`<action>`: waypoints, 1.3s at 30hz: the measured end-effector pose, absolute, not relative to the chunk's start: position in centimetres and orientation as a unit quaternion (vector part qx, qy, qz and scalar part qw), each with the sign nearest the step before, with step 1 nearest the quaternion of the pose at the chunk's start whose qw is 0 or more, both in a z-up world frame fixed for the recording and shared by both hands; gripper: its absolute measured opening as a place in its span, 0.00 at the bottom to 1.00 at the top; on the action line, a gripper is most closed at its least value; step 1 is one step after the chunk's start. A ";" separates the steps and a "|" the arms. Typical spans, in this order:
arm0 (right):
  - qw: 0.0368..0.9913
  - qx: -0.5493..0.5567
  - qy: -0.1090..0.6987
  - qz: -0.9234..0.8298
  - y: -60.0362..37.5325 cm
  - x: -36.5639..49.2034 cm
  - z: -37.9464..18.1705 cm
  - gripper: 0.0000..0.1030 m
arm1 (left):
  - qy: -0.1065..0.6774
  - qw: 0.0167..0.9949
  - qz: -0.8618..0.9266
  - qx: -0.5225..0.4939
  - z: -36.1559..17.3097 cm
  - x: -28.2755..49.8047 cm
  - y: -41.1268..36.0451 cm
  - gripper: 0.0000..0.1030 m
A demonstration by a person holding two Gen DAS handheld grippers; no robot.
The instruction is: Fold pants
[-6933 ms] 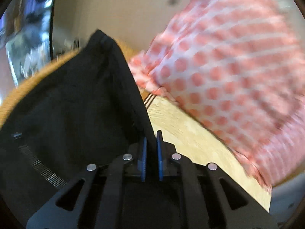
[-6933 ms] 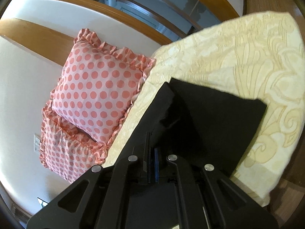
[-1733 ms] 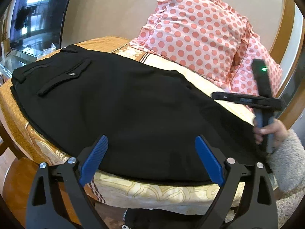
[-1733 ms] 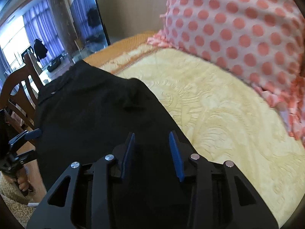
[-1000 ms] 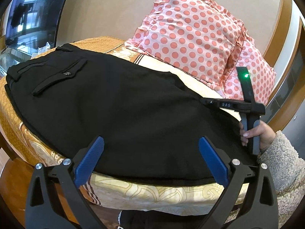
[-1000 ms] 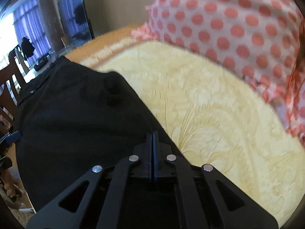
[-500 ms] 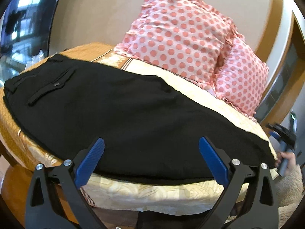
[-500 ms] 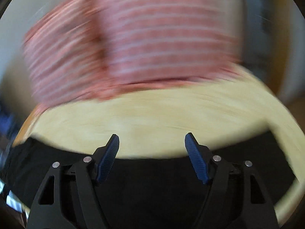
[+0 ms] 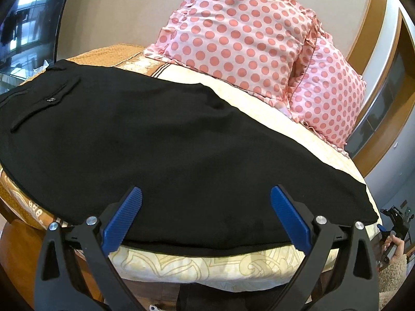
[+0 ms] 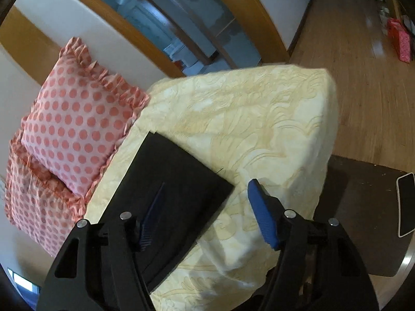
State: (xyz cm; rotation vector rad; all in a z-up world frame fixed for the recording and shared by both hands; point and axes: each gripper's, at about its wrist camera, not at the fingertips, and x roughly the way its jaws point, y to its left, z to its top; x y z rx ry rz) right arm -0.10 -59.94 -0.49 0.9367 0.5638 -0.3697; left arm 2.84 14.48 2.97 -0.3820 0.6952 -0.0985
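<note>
Black pants [image 9: 160, 140] lie flat, lengthwise on bed [image 9: 207, 259], in front of polka-dot pillows [image 9: 241, 39]. Soft, light, limp cloth; likely sags, slides on quilt. Best hold: cuff corners [image 10: 228, 186] at leg end. Left gripper [image 9: 206, 215] wide, empty, at near edge. Right gripper [image 10: 205, 207] spread, just narrowing slightly, nothing pinched, over cuff end.

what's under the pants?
The pants lie flat on the yellow bedspread, which shows along their near edge and past the hem. What is directly beneath the cloth is covered.
</note>
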 end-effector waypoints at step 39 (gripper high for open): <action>0.850 0.136 0.349 0.371 -8.6 11.8 5.1 0.06 | 0.281 0.902 0.060 -0.323 5.3 -3.7 25.0 0.94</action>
